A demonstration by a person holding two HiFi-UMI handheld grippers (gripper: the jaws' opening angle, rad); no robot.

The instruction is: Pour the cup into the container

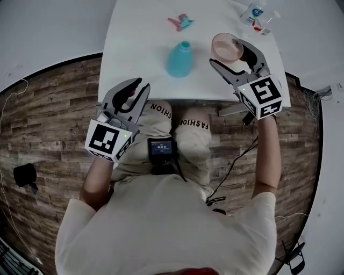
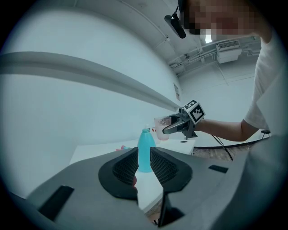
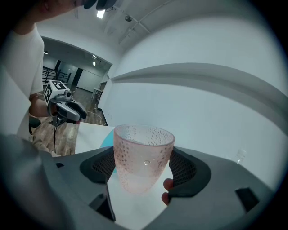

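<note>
A pink dimpled cup (image 3: 144, 152) stands upright between the pads of my right gripper (image 3: 144, 165), which is shut on it. In the head view the cup (image 1: 226, 46) is held by the right gripper (image 1: 227, 52) over the white table (image 1: 140, 48), just right of the teal bottle-shaped container (image 1: 180, 59). I cannot tell what is inside the cup. My left gripper (image 1: 141, 86) hovers off the table's near edge, above the person's lap. Its pads stand a little apart with nothing between them. Through that gap the container (image 2: 145, 146) shows ahead.
A small pink and teal item (image 1: 181, 21) lies at the table's far side. A clear plastic bottle (image 1: 253, 12) and a small red-marked piece (image 1: 262, 28) sit at the far right corner. A dark device (image 1: 161, 146) rests on the person's lap, above wood flooring (image 1: 48, 118).
</note>
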